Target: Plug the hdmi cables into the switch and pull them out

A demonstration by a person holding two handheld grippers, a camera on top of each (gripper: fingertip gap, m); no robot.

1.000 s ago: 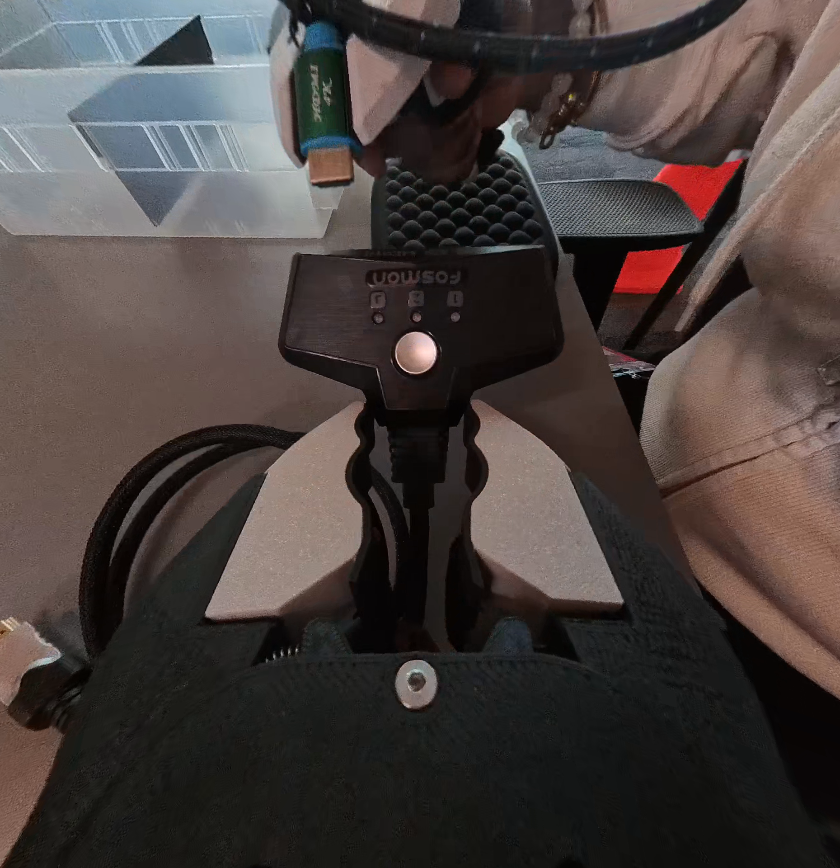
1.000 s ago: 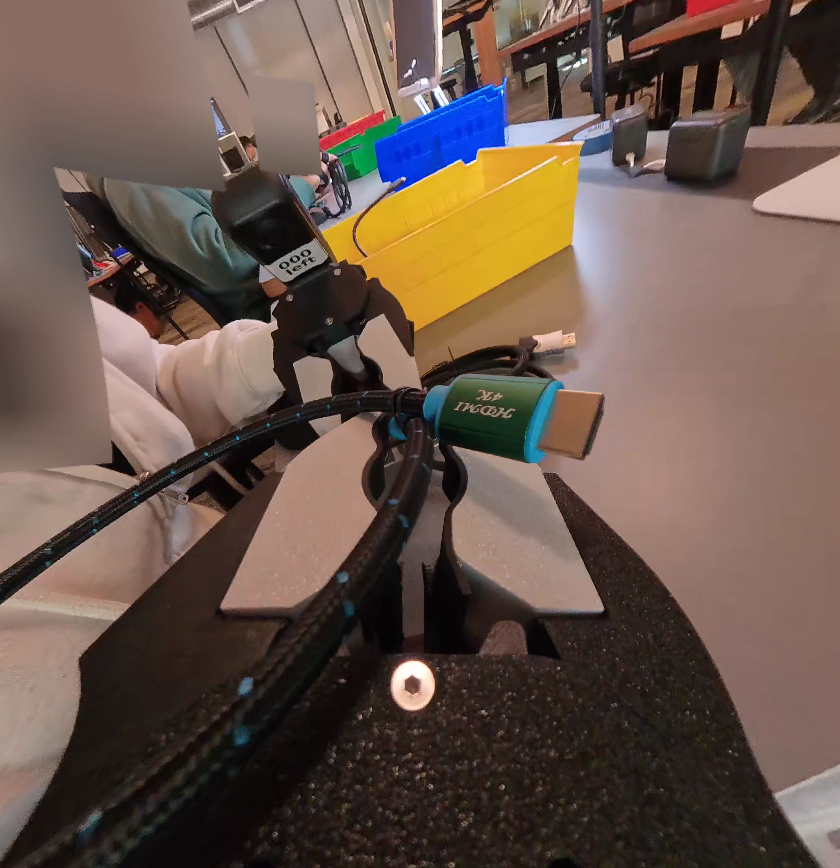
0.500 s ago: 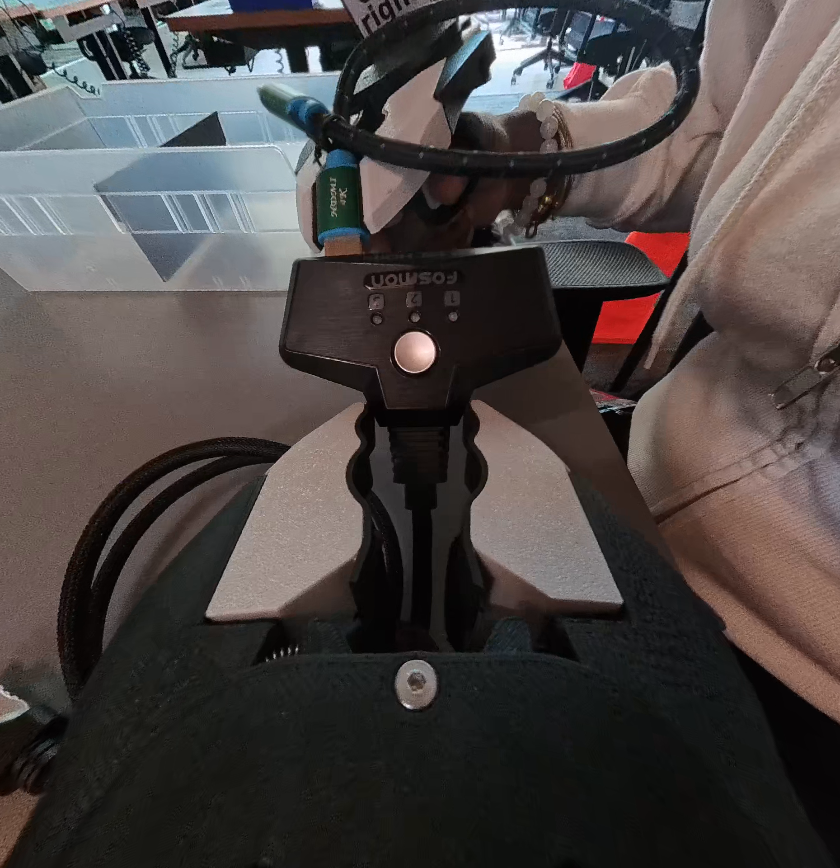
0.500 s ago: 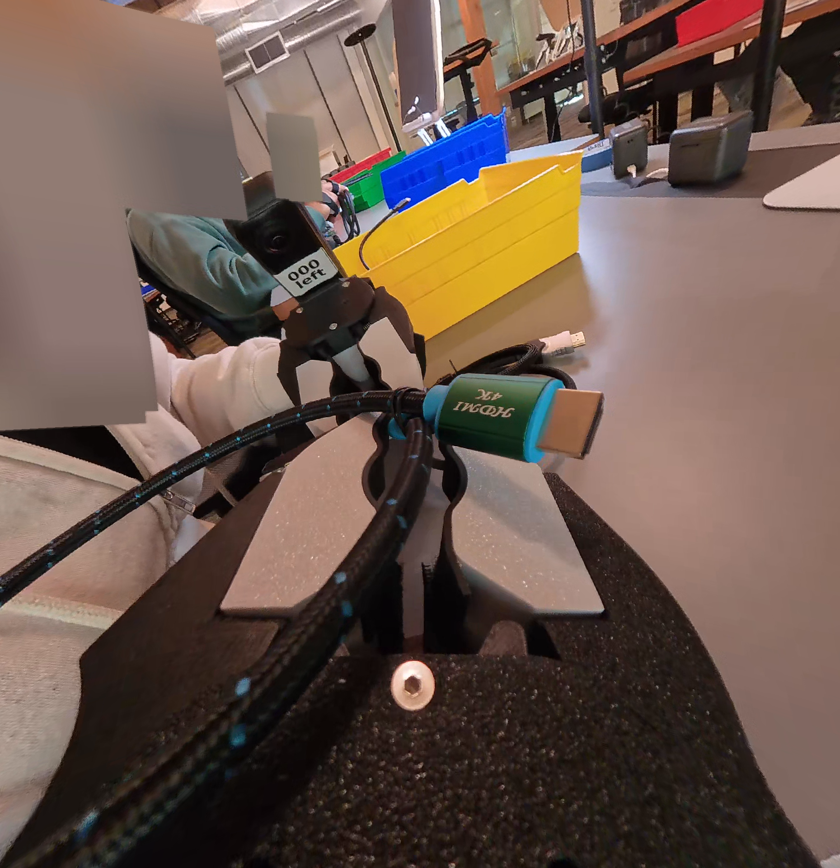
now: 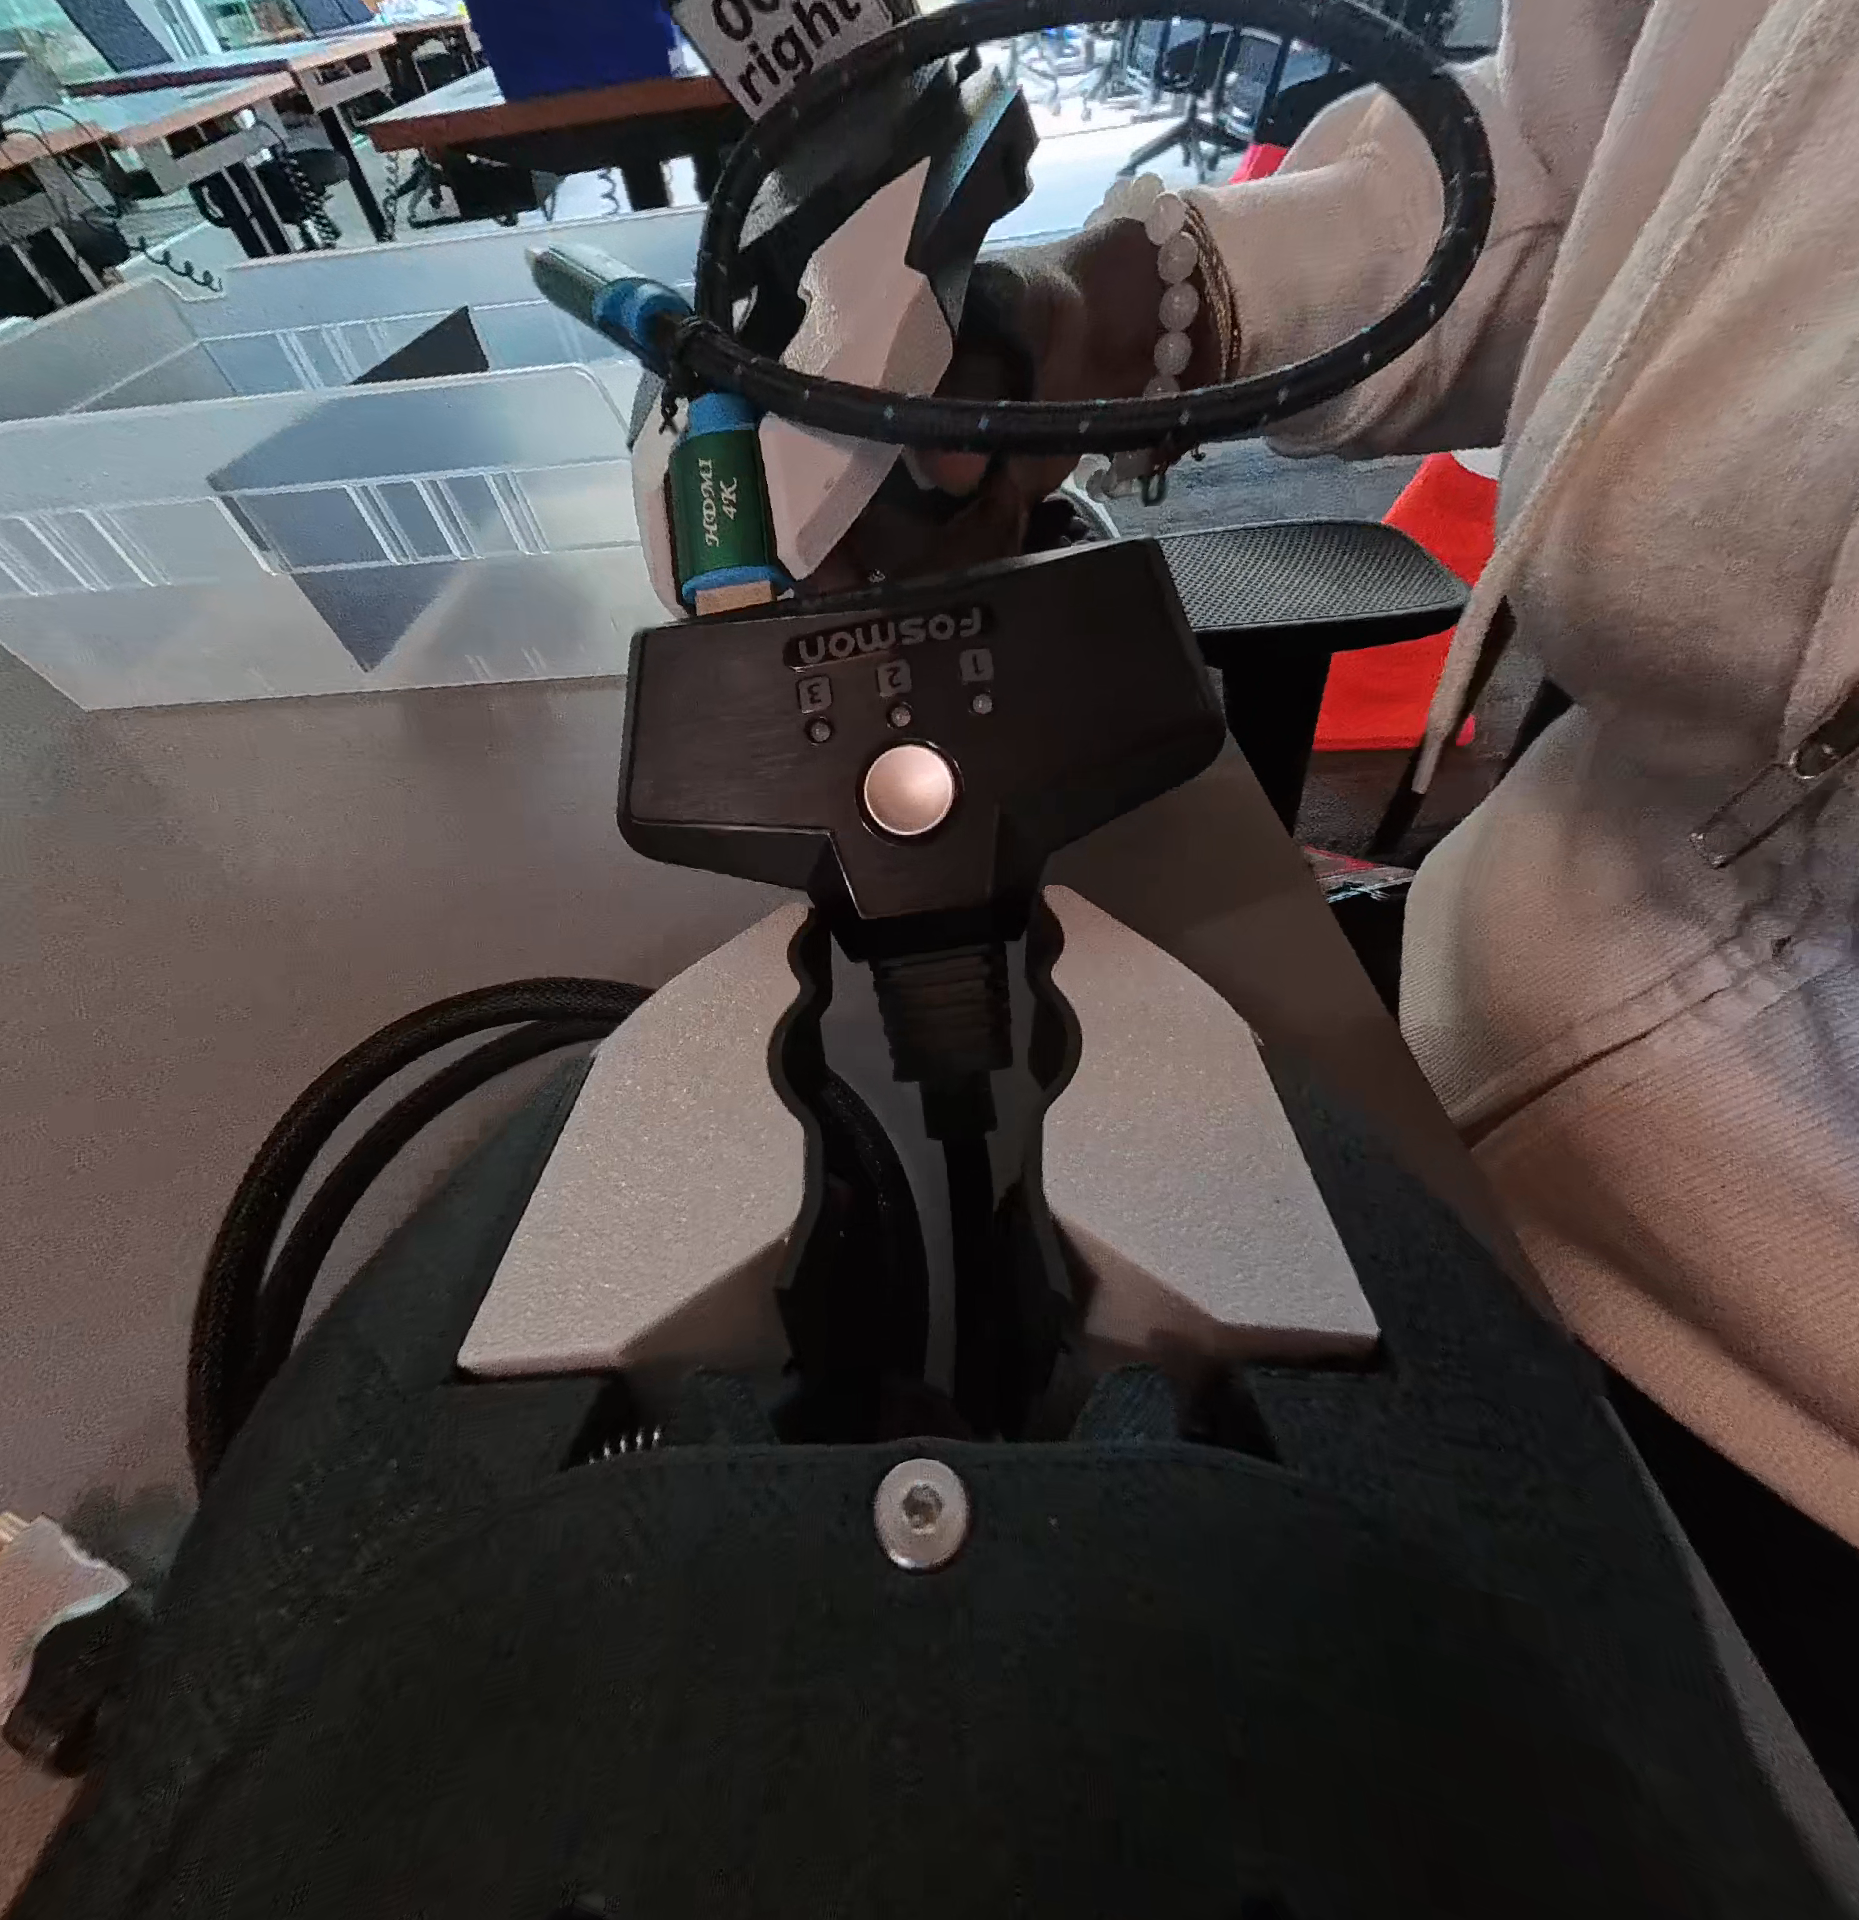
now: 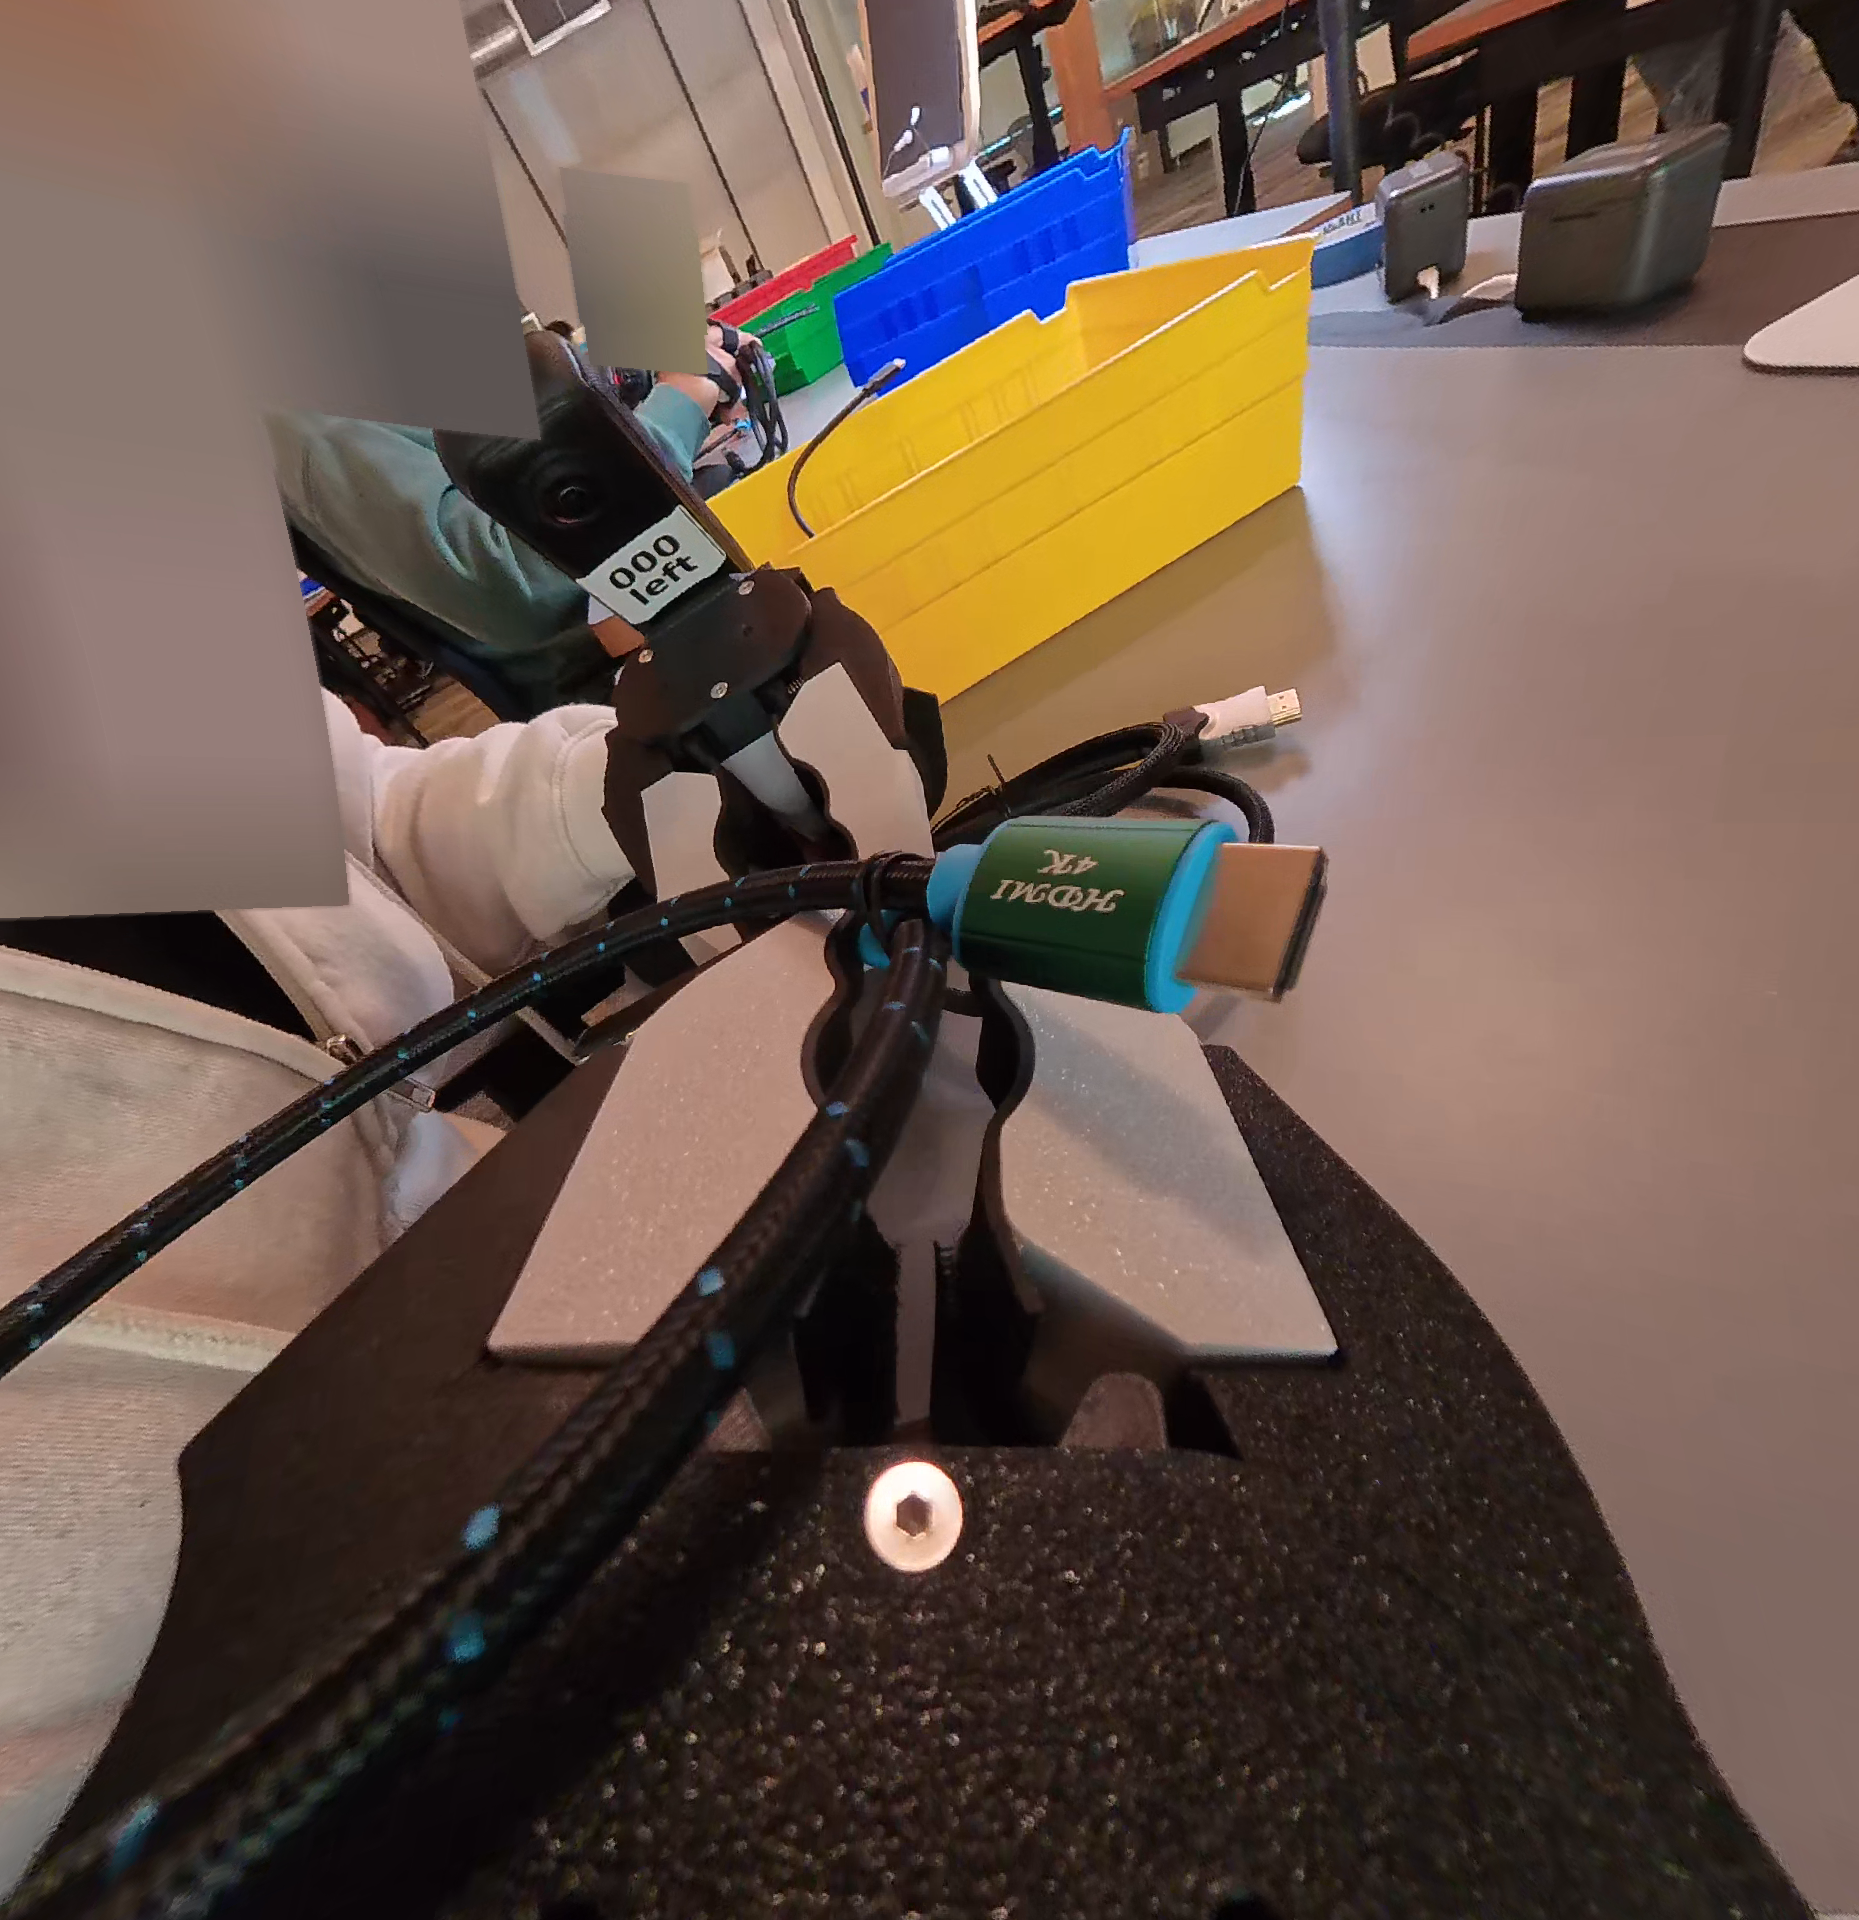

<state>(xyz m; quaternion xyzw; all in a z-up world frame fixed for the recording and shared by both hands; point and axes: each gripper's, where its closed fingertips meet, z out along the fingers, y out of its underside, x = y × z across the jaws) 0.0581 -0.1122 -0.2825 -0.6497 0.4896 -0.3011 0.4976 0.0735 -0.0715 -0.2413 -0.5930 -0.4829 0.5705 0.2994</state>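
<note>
My left gripper [image 5: 920,935] is shut on the neck of the black HDMI switch [image 5: 920,748] and holds it above the grey table [image 5: 281,883]. The switch's own lead runs back between the fingers. My right gripper [image 6: 909,997] is shut on a black braided HDMI cable [image 6: 592,956] just behind its green and blue plug [image 6: 1091,914], which sticks out to the right. In the left wrist view the right gripper [image 5: 759,468] is above the switch. There the plug [image 5: 719,514] points down with its metal tip at the left end of the switch's far edge. Whether it is seated is hidden.
Clear plastic bins [image 5: 281,488] stand behind the switch. A black cable coil [image 5: 385,1091] with a white-tipped plug [image 6: 1247,712] lies on the table. Yellow [image 6: 1060,468] and blue [image 6: 987,270] bins stand farther off. A person's cream sleeve [image 5: 1683,727] fills the right.
The right gripper has brought the green plug down from above the switch to its far edge. Both grasps are unchanged.
</note>
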